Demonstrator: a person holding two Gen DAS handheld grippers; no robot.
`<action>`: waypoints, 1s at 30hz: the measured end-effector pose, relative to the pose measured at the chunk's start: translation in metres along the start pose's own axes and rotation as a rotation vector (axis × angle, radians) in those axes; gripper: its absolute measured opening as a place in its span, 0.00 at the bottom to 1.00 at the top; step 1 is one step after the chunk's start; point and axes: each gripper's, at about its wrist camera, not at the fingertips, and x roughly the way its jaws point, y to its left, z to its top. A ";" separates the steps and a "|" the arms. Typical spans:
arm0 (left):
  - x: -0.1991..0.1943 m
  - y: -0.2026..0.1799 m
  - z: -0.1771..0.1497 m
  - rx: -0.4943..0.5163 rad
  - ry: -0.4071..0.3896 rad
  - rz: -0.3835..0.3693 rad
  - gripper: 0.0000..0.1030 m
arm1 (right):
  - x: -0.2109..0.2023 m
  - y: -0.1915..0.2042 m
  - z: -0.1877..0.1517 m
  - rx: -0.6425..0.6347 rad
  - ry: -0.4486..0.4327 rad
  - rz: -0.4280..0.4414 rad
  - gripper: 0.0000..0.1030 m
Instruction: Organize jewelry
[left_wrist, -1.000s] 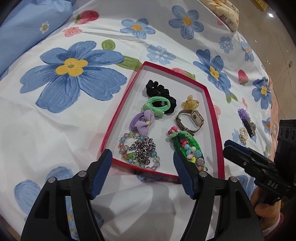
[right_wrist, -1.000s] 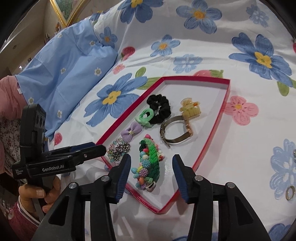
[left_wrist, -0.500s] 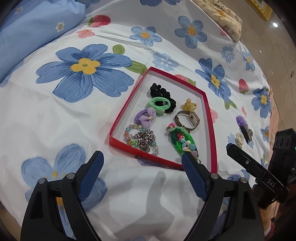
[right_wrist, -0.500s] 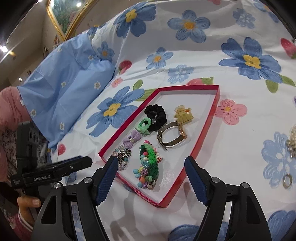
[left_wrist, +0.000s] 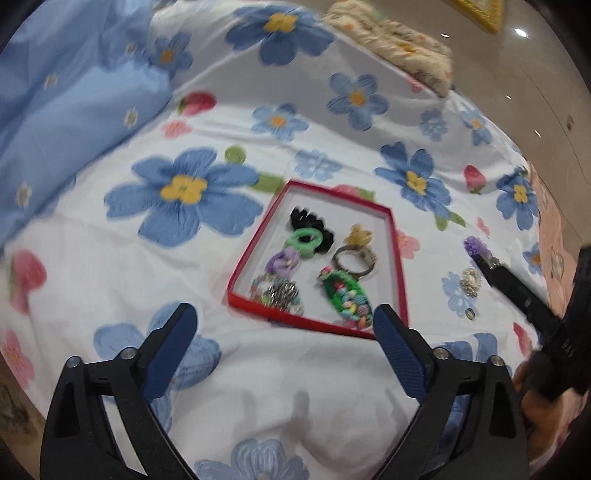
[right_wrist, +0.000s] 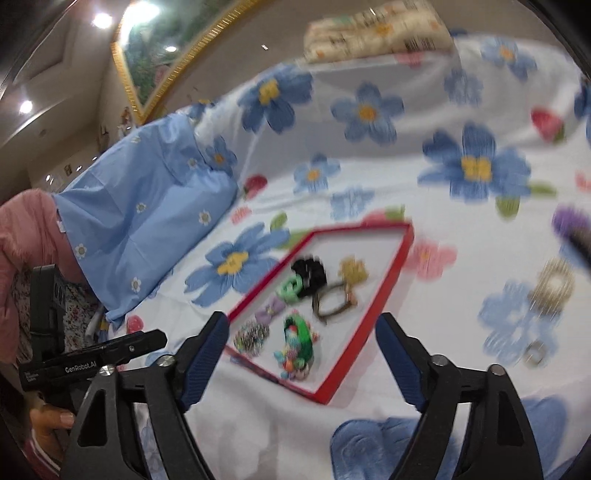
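A red-rimmed tray (left_wrist: 395, 236) (right_wrist: 391, 269) lies on the flowered bedsheet. It holds a black scrunchie (left_wrist: 308, 219), a green hair tie (left_wrist: 304, 240), a purple bow (left_wrist: 282, 260), a beaded bracelet with a chain (left_wrist: 279, 293), a green beaded piece (left_wrist: 345, 297), a watch (left_wrist: 354, 258) and a yellow clip (left_wrist: 360, 232). To its right on the sheet lie a purple hair piece (left_wrist: 476, 247), a pearl ring-shaped piece (left_wrist: 471, 280) (right_wrist: 552, 286) and a small ring (left_wrist: 470, 314) (right_wrist: 535, 354). My left gripper (left_wrist: 284, 332) and right gripper (right_wrist: 301, 345) are open and empty, above the near side of the tray.
A light blue pillow (left_wrist: 70, 96) (right_wrist: 144, 218) lies at the left. A cream patterned cushion (left_wrist: 391, 48) sits at the far edge of the bed. A gold-framed picture (right_wrist: 166, 62) hangs on the wall behind.
Both grippers have opened wider and pulled back and up from the tray, so it looks smaller. Both views are blurred by motion.
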 end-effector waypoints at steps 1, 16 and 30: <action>-0.004 -0.004 0.001 0.016 -0.016 0.007 1.00 | -0.006 0.004 0.005 -0.021 -0.020 -0.001 0.90; 0.012 -0.023 -0.042 0.105 -0.034 0.150 1.00 | -0.005 0.004 -0.044 -0.064 -0.001 -0.102 0.99; 0.010 -0.030 -0.055 0.154 -0.046 0.204 1.00 | 0.003 0.000 -0.068 -0.073 0.050 -0.139 0.99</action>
